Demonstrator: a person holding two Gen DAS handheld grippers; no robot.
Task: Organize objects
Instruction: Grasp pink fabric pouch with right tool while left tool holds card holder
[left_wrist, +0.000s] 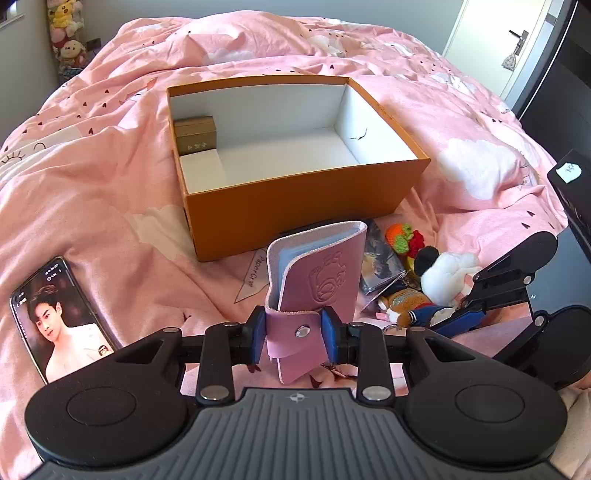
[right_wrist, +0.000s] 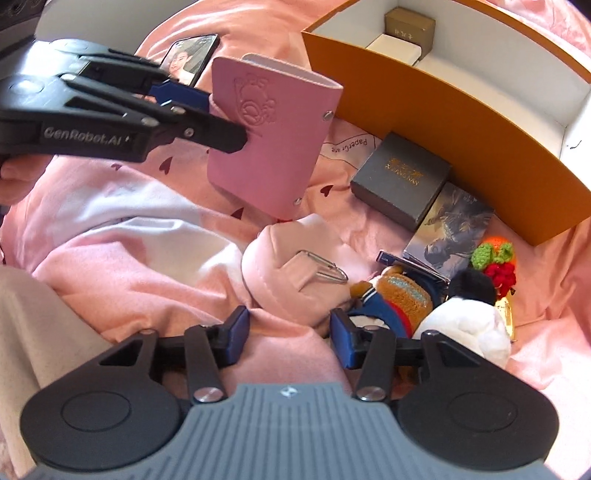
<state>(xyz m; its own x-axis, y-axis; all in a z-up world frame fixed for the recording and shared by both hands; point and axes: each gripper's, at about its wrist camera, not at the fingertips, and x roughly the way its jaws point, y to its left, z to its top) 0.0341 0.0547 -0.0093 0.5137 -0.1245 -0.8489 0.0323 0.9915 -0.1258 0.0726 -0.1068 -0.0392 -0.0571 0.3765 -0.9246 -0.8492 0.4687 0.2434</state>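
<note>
The left tongs (left_wrist: 293, 332) are closed on a pink card holder (left_wrist: 317, 273), with the blue pads pressing on its two sides near the snap strap, and they hold it upright above the bed (left_wrist: 92, 192). In the right wrist view the same holder (right_wrist: 273, 147) hangs clear of the pink cover, just in front of the orange box (right_wrist: 461, 147). The right tongs (right_wrist: 290, 326) are partly open and hold nothing; their pads stand on either side of a pink pouch (right_wrist: 295, 273) with a metal clip, which lies on the cover, and I cannot tell if a pad touches it. The orange box (left_wrist: 295, 199) is open and stands on the bed, and inside, against its left wall, are small gold boxes (left_wrist: 195, 134) and a white one beside them. Near the front wall of the box lie a dark grey gift box (right_wrist: 400, 181), a picture card (right_wrist: 448, 229), a knitted orange toy (right_wrist: 495, 258), a brown plush figure (right_wrist: 399, 295) and a white plush toy (right_wrist: 465, 326), all close together. A phone (left_wrist: 61, 317) with a lit screen lies on the cover at the left, well apart from them.
</note>
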